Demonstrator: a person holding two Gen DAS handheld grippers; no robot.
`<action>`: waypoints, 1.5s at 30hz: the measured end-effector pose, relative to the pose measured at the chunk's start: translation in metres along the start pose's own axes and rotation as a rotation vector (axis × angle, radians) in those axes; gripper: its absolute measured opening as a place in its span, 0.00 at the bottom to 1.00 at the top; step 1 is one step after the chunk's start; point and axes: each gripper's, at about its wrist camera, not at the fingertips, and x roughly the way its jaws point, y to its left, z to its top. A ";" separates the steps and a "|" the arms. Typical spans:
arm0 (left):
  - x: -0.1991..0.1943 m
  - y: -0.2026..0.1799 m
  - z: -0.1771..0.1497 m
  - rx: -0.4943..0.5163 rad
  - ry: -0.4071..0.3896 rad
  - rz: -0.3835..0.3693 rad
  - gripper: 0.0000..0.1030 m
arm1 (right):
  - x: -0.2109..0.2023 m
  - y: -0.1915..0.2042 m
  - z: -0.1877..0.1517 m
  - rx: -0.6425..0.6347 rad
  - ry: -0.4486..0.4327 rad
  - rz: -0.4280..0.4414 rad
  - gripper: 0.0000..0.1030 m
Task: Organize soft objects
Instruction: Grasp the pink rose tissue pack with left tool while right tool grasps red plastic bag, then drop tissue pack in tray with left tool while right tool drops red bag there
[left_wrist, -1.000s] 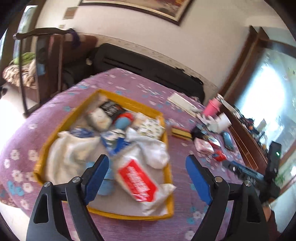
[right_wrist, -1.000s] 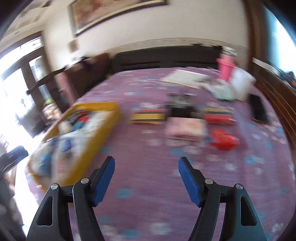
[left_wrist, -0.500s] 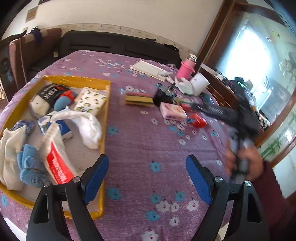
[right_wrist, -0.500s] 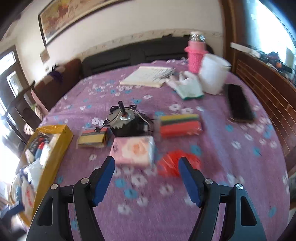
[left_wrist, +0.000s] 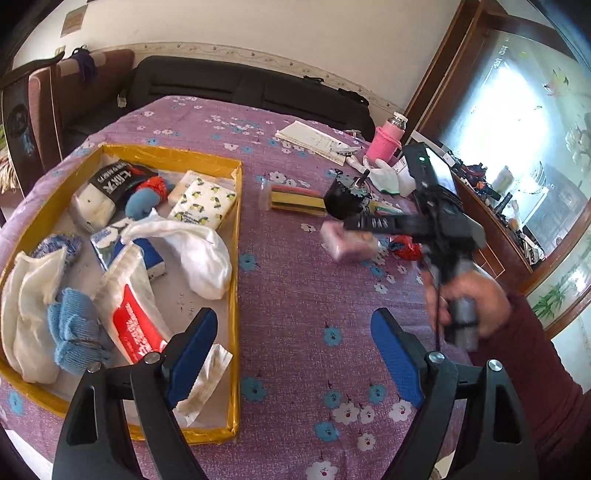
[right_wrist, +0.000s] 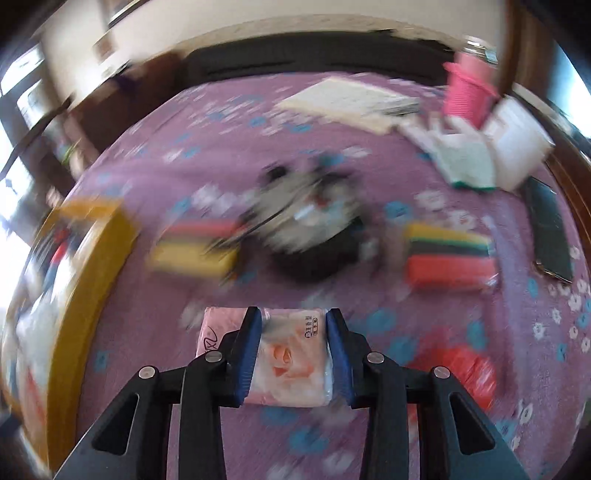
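1. Pink tissue pack (right_wrist: 291, 360): my right gripper (right_wrist: 294, 356) is clamped on it, blue pads pressing both sides, over the purple tablecloth (right_wrist: 221, 147).
2. My left gripper (left_wrist: 293, 356) is spread wide and holds nothing, hovering at the yellow tray's (left_wrist: 236, 258) right wall.
3. Beyond the pack: black motor (right_wrist: 310, 236) between two sponge packs, frame blurred.
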 end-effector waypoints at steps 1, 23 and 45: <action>0.002 -0.001 0.000 0.002 0.004 -0.005 0.82 | -0.004 0.009 -0.007 -0.044 0.026 0.036 0.38; 0.111 -0.067 0.022 0.357 0.187 0.130 0.82 | -0.044 -0.119 -0.051 0.360 -0.207 -0.067 0.69; 0.137 -0.091 0.008 0.417 0.213 0.040 0.67 | -0.021 -0.118 -0.049 0.345 -0.245 -0.069 0.46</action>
